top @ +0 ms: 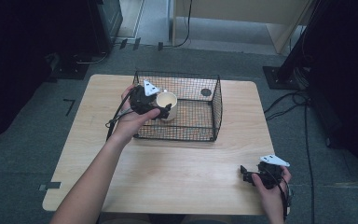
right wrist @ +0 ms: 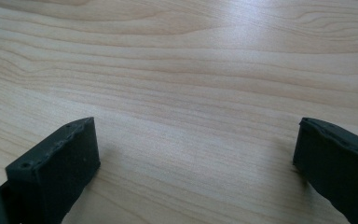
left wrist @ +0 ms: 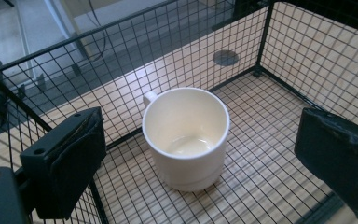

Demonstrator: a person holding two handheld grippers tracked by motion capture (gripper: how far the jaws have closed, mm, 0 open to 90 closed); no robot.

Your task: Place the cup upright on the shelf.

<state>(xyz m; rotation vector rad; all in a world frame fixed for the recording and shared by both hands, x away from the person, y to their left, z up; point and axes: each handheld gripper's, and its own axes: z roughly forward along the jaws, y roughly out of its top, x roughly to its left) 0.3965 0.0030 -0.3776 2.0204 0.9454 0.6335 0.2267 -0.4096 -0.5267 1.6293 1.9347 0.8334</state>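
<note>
The cup (left wrist: 185,137) stood upright on the wire floor of the basket (top: 216,100), in its left part as the high view showed it. The left gripper (top: 161,111) hung at the basket's left wall, just beside the cup, with its jaws spread wide. In the left gripper view the cup sat between and a little beyond the two jaws, touching neither; one jaw lay over the left wall, the other over the basket floor.

The cup was a plain cream mug, short and round, with a slightly narrower foot and a glossy inside. Its bottom gleamed, but whether that was liquid or only shine could not be told. Its mouth faced straight up, so its long axis ran vertical. The small handle (left wrist: 149,97) pointed away from the gripper, toward the basket's far wall.

The right gripper (top: 247,175) rested low over the table (top: 177,172) near the front right corner, well apart from the basket. Its jaws were also spread, with bare wood between them.
</note>
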